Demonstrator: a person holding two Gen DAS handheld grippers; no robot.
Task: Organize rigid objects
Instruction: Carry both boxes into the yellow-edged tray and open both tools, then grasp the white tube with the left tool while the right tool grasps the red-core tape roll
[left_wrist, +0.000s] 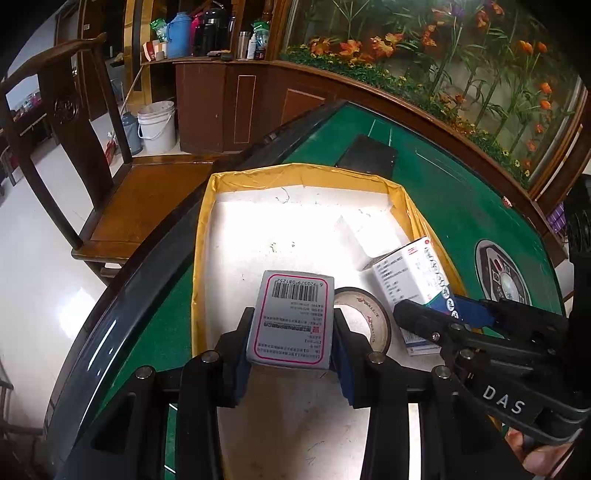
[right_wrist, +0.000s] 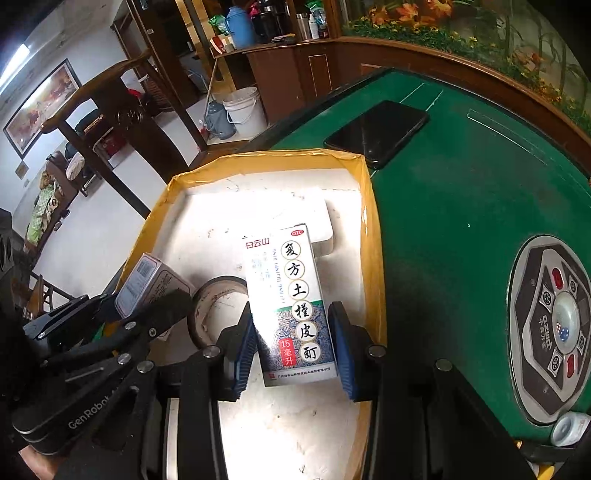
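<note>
A white foam tray with yellow taped walls (left_wrist: 201, 236) (right_wrist: 375, 236) sits on the green table. My left gripper (left_wrist: 291, 341) is shut on a grey box with a barcode and pink border (left_wrist: 291, 317), held over the tray; it also shows in the right wrist view (right_wrist: 147, 284). My right gripper (right_wrist: 291, 350) is shut on a white medicine box with Chinese print (right_wrist: 291, 299) over the tray; this box shows in the left wrist view (left_wrist: 413, 277). A tape roll (left_wrist: 364, 314) (right_wrist: 218, 306) and a plain white box (left_wrist: 364, 236) (right_wrist: 317, 221) lie in the tray.
A black phone (right_wrist: 380, 129) (left_wrist: 369, 155) lies on the green felt beyond the tray. The table's round control panel (right_wrist: 554, 325) is at the right. A small white cap (right_wrist: 569, 428) sits near it. A wooden chair (left_wrist: 122, 192) stands left of the table.
</note>
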